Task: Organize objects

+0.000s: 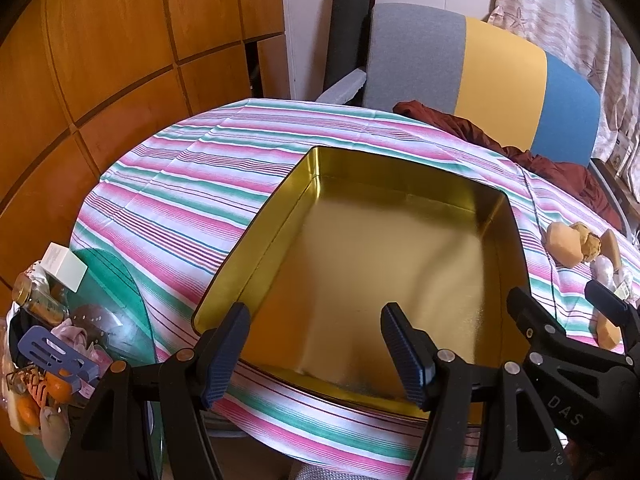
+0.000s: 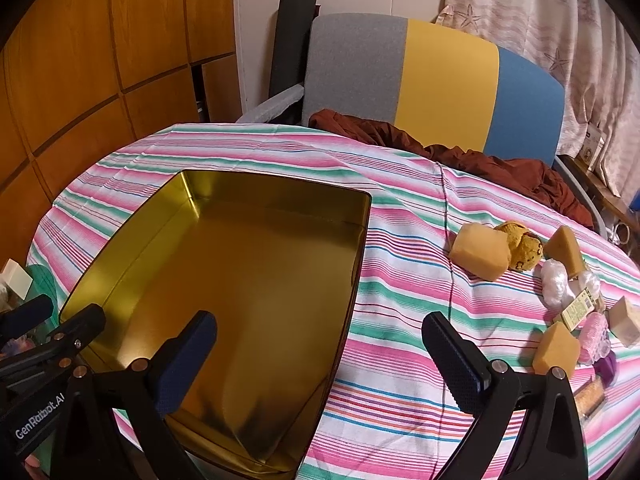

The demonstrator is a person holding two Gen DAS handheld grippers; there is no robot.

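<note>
An empty gold tin box lies open on the striped tablecloth; it also shows in the right wrist view. My left gripper is open and empty over the box's near edge. My right gripper is open and empty, straddling the box's right wall. To the right lie a large yellow sponge, a brown sea sponge, a wedge sponge, a white puff, a small yellow sponge, a pink item and a cream soap block.
A dark red cloth lies at the table's far edge before a grey, yellow and blue chair. A cluttered glass side table stands at the left. Wooden panels line the left wall. A curtain hangs at the right.
</note>
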